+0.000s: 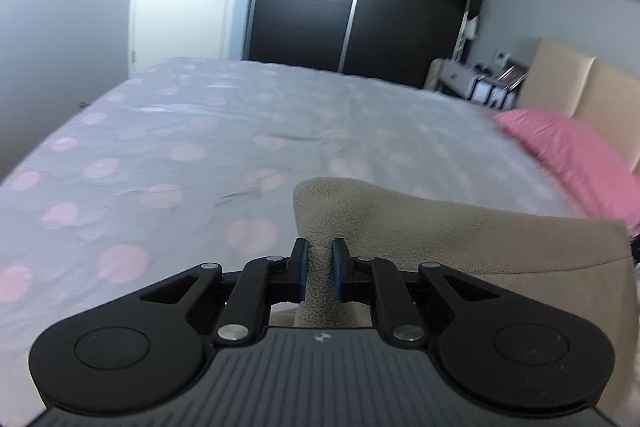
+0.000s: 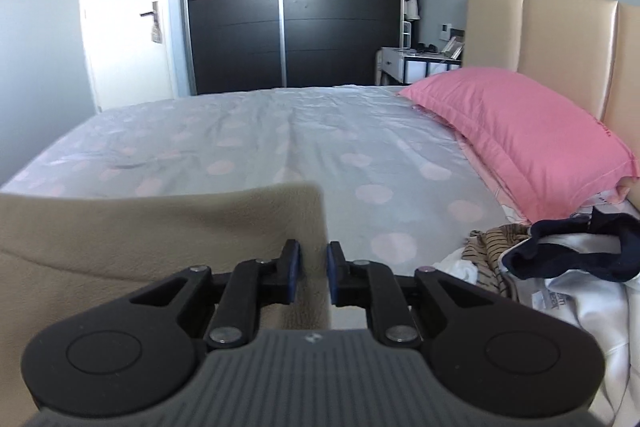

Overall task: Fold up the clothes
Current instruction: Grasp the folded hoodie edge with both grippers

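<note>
A beige fleecy garment [image 1: 440,231] is stretched between my two grippers above the bed. In the left wrist view, my left gripper [image 1: 319,251] is shut on a bunched fold of it, the blue pads pressing the fabric from both sides. The cloth runs off to the right from there. In the right wrist view the same beige garment [image 2: 160,227] hangs to the left, and its right edge sits between the pads of my right gripper [image 2: 313,255], which is shut on it. The lower part of the garment is hidden behind the gripper bodies.
The bed [image 1: 192,131] has a grey sheet with pink dots. A pink pillow [image 2: 520,135] leans on the beige headboard [image 2: 560,39]. A pile of clothes [image 2: 560,259], dark, striped and white, lies at the near right. A black wardrobe [image 1: 360,11] and a nightstand [image 2: 416,65] stand beyond.
</note>
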### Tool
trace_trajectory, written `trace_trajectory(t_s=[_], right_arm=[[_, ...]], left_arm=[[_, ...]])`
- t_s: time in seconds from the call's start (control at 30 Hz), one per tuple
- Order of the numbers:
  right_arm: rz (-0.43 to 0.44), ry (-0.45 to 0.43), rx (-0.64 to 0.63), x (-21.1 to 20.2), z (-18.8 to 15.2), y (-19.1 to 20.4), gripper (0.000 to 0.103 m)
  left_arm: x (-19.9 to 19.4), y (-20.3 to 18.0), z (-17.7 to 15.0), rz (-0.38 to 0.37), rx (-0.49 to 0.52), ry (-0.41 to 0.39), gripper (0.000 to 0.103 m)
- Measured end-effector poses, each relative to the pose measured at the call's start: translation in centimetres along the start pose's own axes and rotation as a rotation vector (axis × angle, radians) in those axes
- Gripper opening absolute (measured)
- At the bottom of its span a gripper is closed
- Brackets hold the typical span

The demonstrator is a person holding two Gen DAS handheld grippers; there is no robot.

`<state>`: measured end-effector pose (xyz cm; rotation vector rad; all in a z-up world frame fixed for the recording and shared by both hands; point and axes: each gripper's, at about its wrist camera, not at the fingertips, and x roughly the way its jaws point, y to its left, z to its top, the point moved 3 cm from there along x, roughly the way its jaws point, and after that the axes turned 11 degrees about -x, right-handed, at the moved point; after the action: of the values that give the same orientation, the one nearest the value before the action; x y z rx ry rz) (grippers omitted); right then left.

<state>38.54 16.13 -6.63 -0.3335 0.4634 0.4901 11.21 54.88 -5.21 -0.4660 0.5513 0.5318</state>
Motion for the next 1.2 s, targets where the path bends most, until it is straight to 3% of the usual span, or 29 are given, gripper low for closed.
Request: trace_trajectory(t_s=[0.03, 0.13, 0.23, 0.37, 0.4, 0.43, 0.5, 0.53, 0.6, 0.67, 0.7, 0.73, 0.83, 1.03, 1.2], right_arm=[[-0.083, 0.021, -0.033, 1.2, 0.1, 0.1, 0.000], [-0.067, 0.150, 0.112, 5.9, -1.0, -2.2, 0.000], [-0.001, 0.233, 0.195, 8.4, -3.0, -3.0, 0.000], [0.132, 0.235, 0.182, 9.1, -4.6, -2.0, 0.007], [0.177, 0.237, 0.209, 9.2, -4.7, -1.9, 0.020], [0.220, 0.233, 0.235, 9.2, -4.8, -1.7, 0.048], [0.286, 0.227, 0.267, 9.4, -4.9, -1.2, 0.069], [0.311, 0.226, 0.274, 9.6, -4.9, -0.9, 0.070], [0.349, 0.252, 0.288, 10.3, -5.1, -0.2, 0.070], [0.370, 0.301, 0.303, 11.1, -5.7, 0.5, 0.063], [0.376, 0.322, 0.309, 11.3, -6.1, 0.8, 0.037], [0.390, 0.316, 0.324, 11.2, -6.1, 1.0, 0.026], [0.361, 0.212, 0.297, 8.4, -4.9, 0.9, 0.013], [0.311, 0.056, 0.280, 2.2, -1.6, -1.4, 0.012], [0.274, 0.082, 0.236, 2.8, -1.1, -1.1, 0.012]], left_arm=[[1.1, 0.6, -0.4, 0.015, -0.020, 0.022, 0.010], [3.7, 1.4, -1.7, 0.049, -0.028, 0.058, 0.010], [5.4, 1.2, -2.4, 0.073, 0.007, 0.080, 0.010], [6.7, 1.6, -3.2, 0.073, 0.013, 0.106, 0.011], [6.8, 1.8, -3.5, 0.071, 0.012, 0.110, 0.012], [6.7, 2.1, -3.8, 0.072, 0.009, 0.111, 0.012], [6.7, 2.5, -4.0, 0.069, -0.006, 0.114, 0.013], [6.7, 2.7, -4.1, 0.070, -0.018, 0.117, 0.013], [6.6, 2.7, -4.2, 0.074, -0.045, 0.121, 0.013], [6.3, 2.6, -4.0, 0.082, -0.051, 0.120, 0.013], [6.1, 2.4, -3.9, 0.086, -0.052, 0.117, 0.013], [5.9, 2.3, -3.7, 0.088, -0.054, 0.113, 0.013], [4.5, 1.9, -2.9, 0.075, -0.073, 0.081, 0.012], [0.3, -0.3, -0.3, 0.015, -0.022, -0.018, 0.011], [2.7, -0.4, -1.1, 0.047, 0.000, 0.038, 0.011]])
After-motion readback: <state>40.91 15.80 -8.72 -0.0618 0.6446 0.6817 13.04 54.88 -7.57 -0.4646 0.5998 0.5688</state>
